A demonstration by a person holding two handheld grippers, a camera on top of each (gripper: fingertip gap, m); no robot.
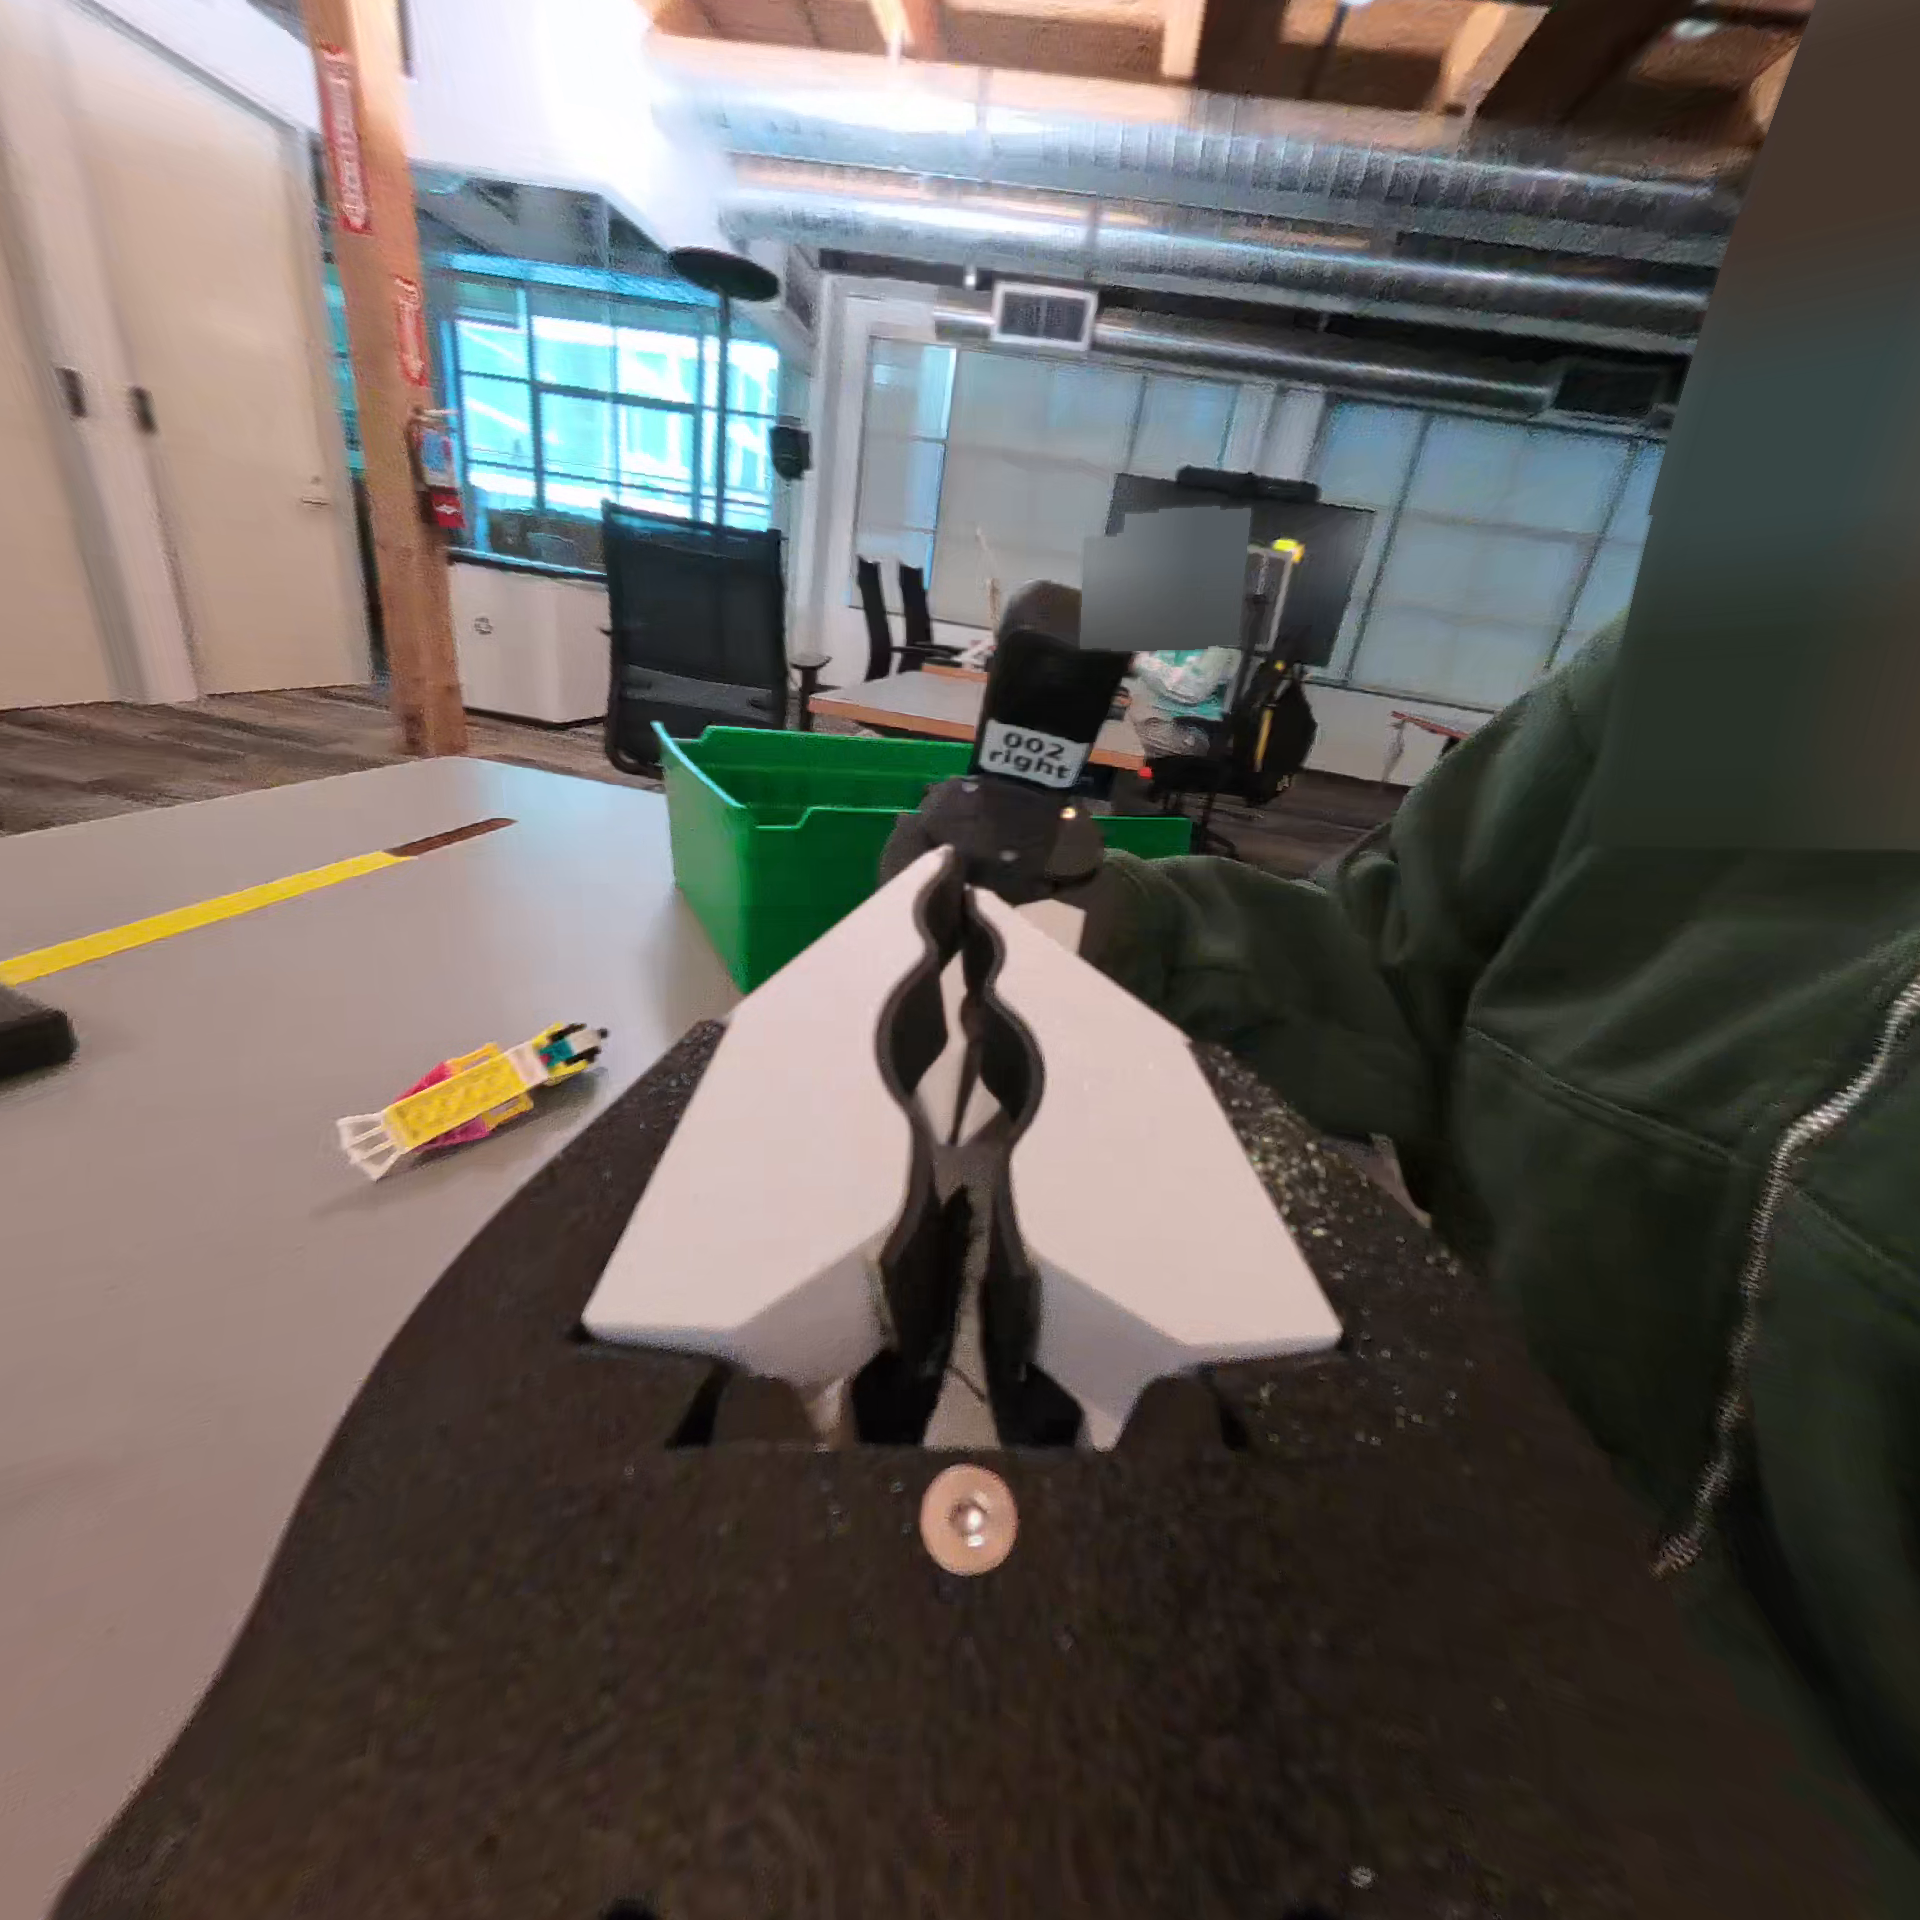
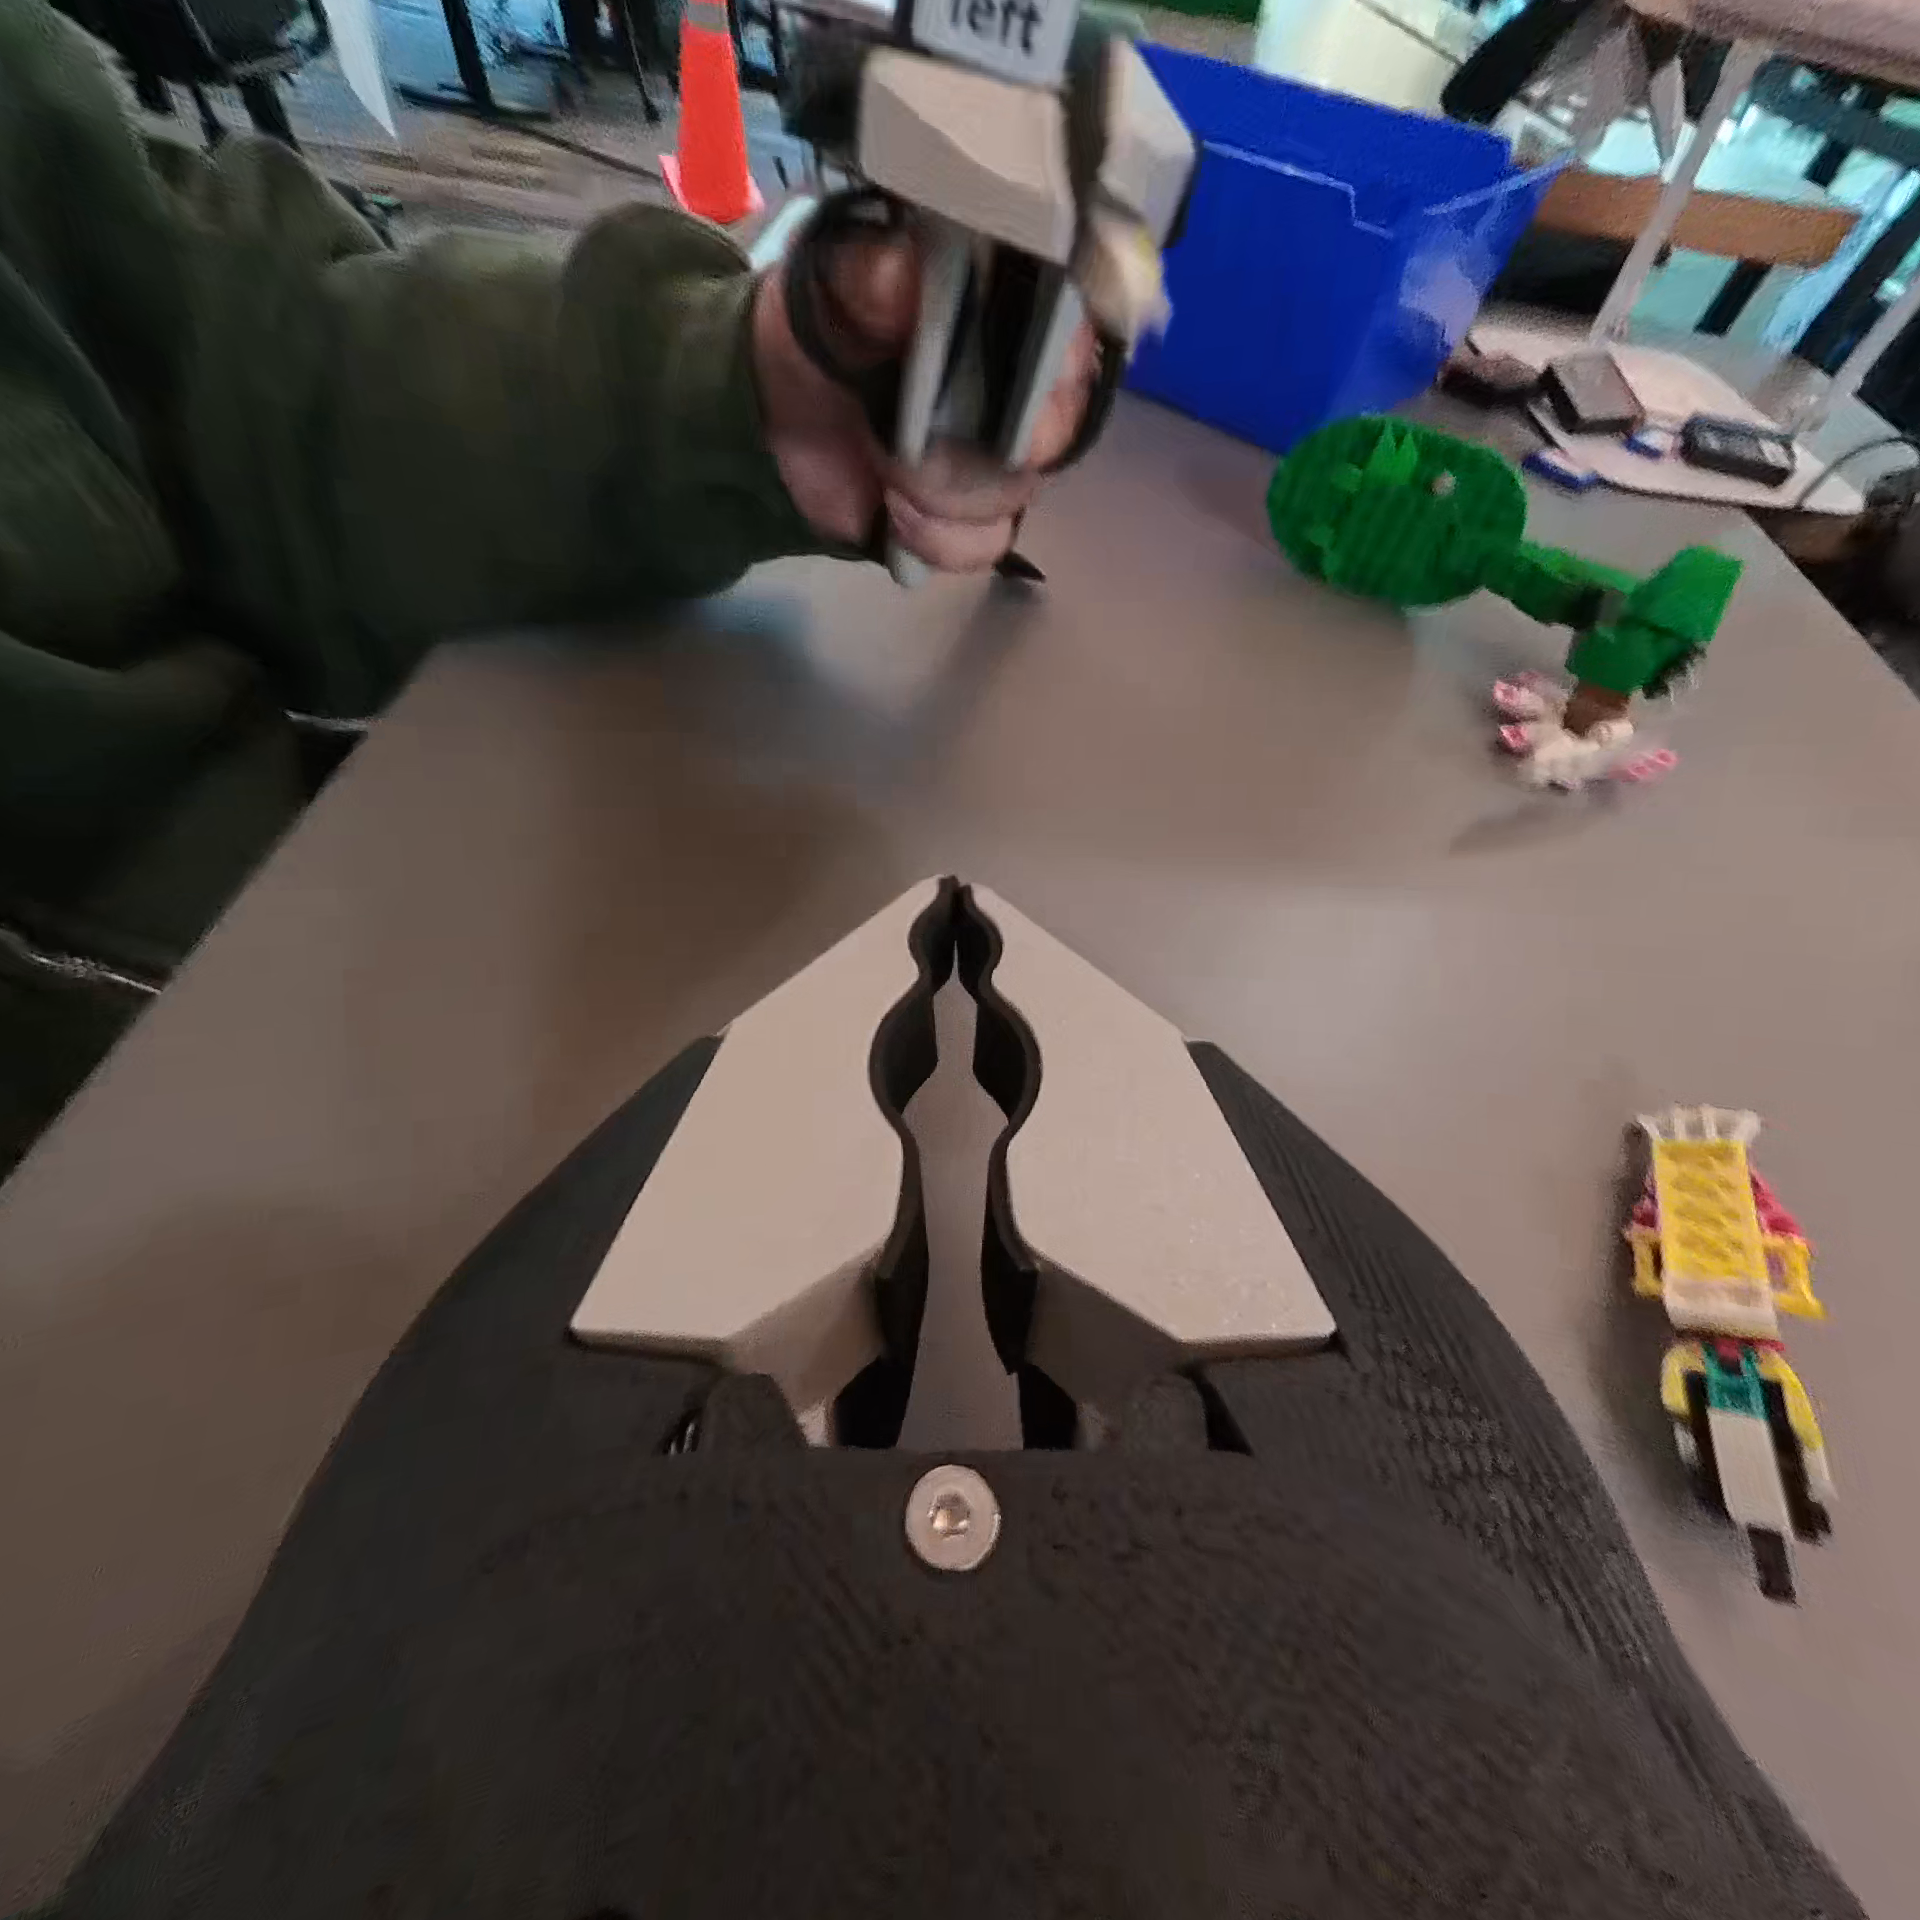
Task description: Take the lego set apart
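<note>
Step in hand: the very start, by my reading; the yellow lego model [image 2: 1720,1309] lay whole on the grey table [image 2: 1143,727], with neither tool touching it.
Left tongs [image 1: 948,862]: jaws closed tip to tip, nothing between them, held above the table and well apart from the lego model [image 1: 473,1101], which lay off to their left.
Right tongs [image 2: 951,888]: jaws likewise pressed together and empty, above bare table; the lego model lay near them, to their right.
Lego model: a flat yellow and pink build with white ends and a small figure-like piece at one end, lying on its side.
Other things near the model: a green toy tree [image 2: 1455,540] with a small pink and white piece at its foot, farther along the table; a blue bin [image 2: 1330,239] beyond that; a green bin [image 1: 790,831] at the table's far edge.
Next move, as I judge it: both tongs would need to open, swing toward the lego model, and take opposite ends so one holds while the other pulls.
Difficulty: small parts, shallow grip.
</note>
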